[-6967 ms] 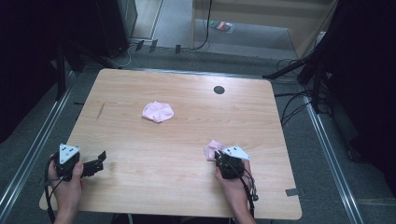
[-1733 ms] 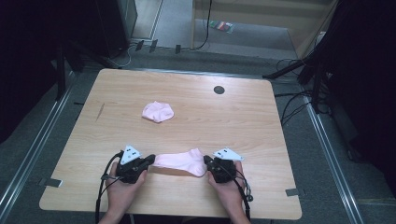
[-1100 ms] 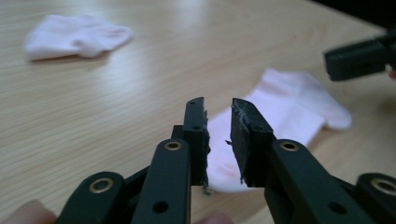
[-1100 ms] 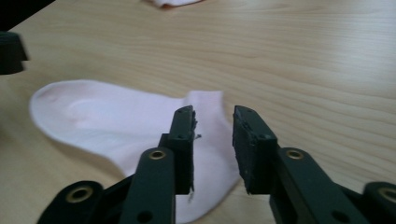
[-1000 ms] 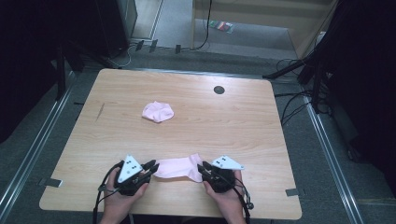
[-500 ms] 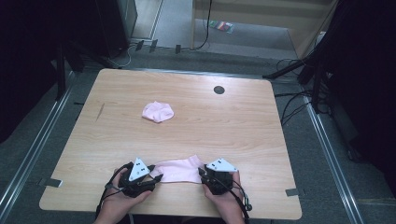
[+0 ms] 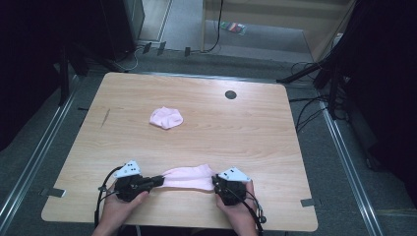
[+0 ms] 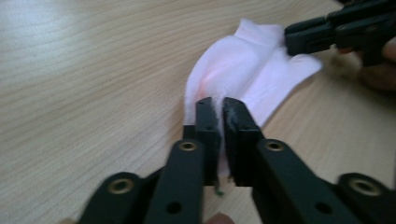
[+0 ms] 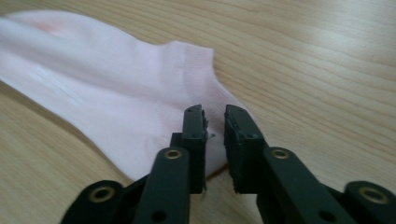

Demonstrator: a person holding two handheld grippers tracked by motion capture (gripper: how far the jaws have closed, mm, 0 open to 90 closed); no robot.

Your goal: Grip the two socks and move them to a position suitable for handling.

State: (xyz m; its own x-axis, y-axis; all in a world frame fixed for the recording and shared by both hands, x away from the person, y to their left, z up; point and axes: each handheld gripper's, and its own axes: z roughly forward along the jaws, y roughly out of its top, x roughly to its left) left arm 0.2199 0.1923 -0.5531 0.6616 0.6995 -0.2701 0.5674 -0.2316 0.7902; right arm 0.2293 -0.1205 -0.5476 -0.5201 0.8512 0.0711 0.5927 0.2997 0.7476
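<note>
Here, left claw (image 8: 217, 105) pinching pink sock (image 7: 188, 177), just closing; right claw (image 9: 215, 114) pinching other end

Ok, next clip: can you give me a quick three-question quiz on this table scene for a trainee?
1. True or false: the flat pink sock lies at the far edge of the table.
2. How many pink socks are on the table? A one, B two, C three.
3. Fill in: compared with the flat sock, the balled pink sock lies ___ to the round black hole.
Key: 1 false, it lies at the near edge; 2 B; 3 nearer.
</note>
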